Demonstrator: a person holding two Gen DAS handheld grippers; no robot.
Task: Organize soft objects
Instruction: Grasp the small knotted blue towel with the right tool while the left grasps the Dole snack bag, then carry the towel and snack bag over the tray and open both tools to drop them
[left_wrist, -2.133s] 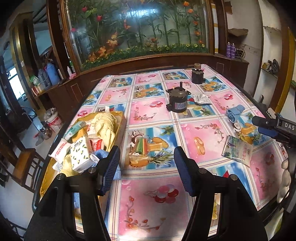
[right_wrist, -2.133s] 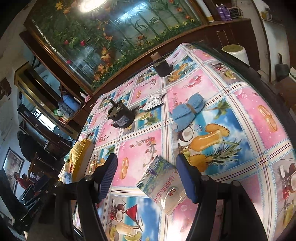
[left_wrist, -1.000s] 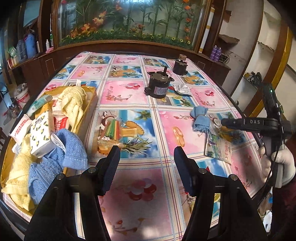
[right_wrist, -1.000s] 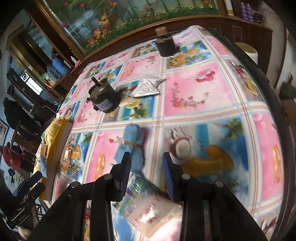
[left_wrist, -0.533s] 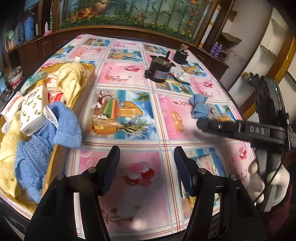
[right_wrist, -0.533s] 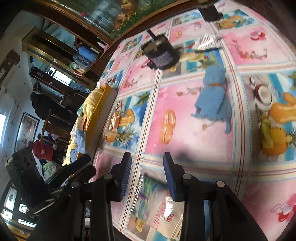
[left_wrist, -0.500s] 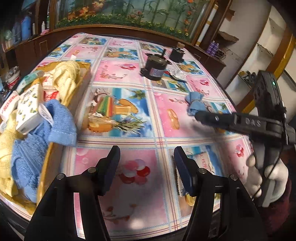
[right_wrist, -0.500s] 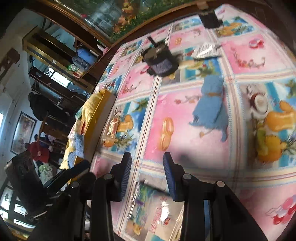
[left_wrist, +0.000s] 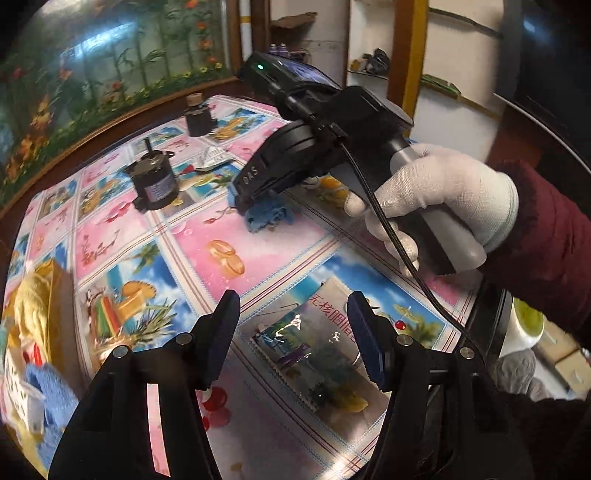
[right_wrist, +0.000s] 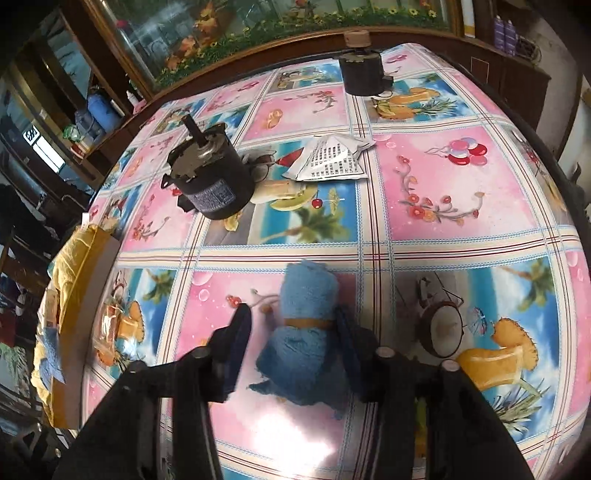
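Observation:
A rolled blue towel (right_wrist: 308, 321) with a tan band lies on the flowered tablecloth; it also shows in the left wrist view (left_wrist: 269, 216). My right gripper (right_wrist: 293, 332) is open with its fingers on either side of the towel, the right finger touching it. In the left wrist view the right gripper (left_wrist: 240, 201) sits low over the towel. My left gripper (left_wrist: 293, 332) is open and empty above a shiny snack packet (left_wrist: 317, 354). A yellow basket (right_wrist: 70, 280) holding yellow and blue cloths stands at the table's left edge.
A black motor (right_wrist: 208, 177) and a second dark cylinder (right_wrist: 362, 74) stand further back. A white foil packet (right_wrist: 330, 158) lies between them. The table's dark rim (right_wrist: 561, 177) runs along the right. Shelves and a floral panel stand behind.
My right gripper has moved forward and down over the blue towel and its fingers have spread wider around it. My left gripper has swung right, over the snack packet.

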